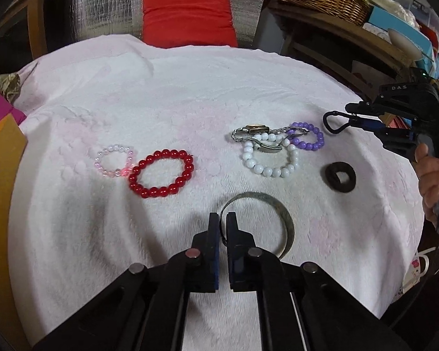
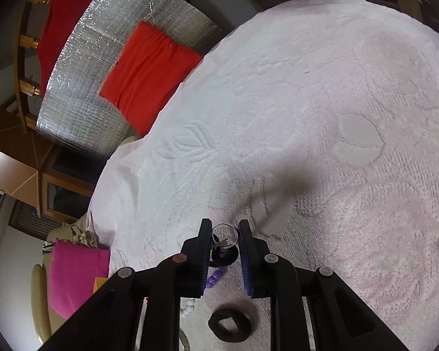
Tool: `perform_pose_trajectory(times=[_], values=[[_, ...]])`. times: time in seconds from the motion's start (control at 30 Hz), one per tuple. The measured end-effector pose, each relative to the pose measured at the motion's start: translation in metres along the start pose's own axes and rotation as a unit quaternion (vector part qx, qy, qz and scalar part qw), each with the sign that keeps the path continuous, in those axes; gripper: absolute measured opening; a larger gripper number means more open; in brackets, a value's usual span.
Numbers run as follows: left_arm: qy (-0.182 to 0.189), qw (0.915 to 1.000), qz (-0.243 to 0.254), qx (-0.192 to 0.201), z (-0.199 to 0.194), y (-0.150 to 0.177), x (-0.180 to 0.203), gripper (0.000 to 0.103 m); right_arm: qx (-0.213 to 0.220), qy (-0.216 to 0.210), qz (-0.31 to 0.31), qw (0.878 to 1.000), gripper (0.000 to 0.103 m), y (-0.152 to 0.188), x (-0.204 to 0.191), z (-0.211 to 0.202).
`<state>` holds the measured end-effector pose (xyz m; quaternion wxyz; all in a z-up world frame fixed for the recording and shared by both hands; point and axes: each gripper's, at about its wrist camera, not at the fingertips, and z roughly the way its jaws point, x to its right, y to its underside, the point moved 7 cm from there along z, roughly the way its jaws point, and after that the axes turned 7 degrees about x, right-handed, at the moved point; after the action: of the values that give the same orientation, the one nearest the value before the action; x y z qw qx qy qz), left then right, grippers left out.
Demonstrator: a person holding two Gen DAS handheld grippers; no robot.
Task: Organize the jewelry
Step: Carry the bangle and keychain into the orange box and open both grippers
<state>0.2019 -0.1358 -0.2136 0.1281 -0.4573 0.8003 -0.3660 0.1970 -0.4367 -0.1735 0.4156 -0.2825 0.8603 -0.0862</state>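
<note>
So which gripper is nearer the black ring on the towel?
Right. The right gripper hangs just behind the black ring, holding a small dark ring. The left gripper is farther off, across the towel, pinching the metal bangle.

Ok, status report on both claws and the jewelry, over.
Left claw shut on metal bangle. Right claw pinching small black ring, lifted. Beaded bracelets and watch tangled on towel.

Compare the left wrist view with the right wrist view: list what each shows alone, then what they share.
Left wrist only: the red bead bracelet, clear pink bracelet, watch, and the left claw shut on the metal bangle. Right wrist only: the right claw from behind, holding a thin clear ring. Shared: the dark ring, purple beads, red cushion, white blanket.
</note>
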Motion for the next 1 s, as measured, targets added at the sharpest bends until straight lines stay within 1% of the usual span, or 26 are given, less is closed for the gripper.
perform_pose_trajectory(times=[0.2, 0.5, 0.73, 0.9, 1.0], values=[[0.007, 0.9998, 0.003, 0.018, -0.014, -0.005, -0.004, 0.003, 0.005, -0.028, -0.005, 1.000, 0.020, 0.003, -0.013, -0.008], [0.002, 0.9989, -0.004, 0.046, -0.036, -0.012, -0.020, 0.003, -0.004, -0.043, -0.023, 0.999, 0.020, 0.019, -0.031, -0.011], [-0.018, 0.9965, -0.021, 0.078, -0.061, -0.019, -0.043, 0.003, -0.021, -0.061, -0.047, 0.997, 0.020, 0.038, -0.052, -0.007], [-0.027, 0.9938, -0.036, 0.102, -0.080, -0.026, -0.055, 0.003, -0.038, -0.077, -0.071, 0.994, 0.020, 0.058, -0.072, -0.002], [-0.039, 0.9915, -0.046, 0.115, -0.092, -0.027, -0.065, 0.003, -0.045, -0.087, -0.084, 0.992, 0.020, 0.072, -0.085, 0.001]])
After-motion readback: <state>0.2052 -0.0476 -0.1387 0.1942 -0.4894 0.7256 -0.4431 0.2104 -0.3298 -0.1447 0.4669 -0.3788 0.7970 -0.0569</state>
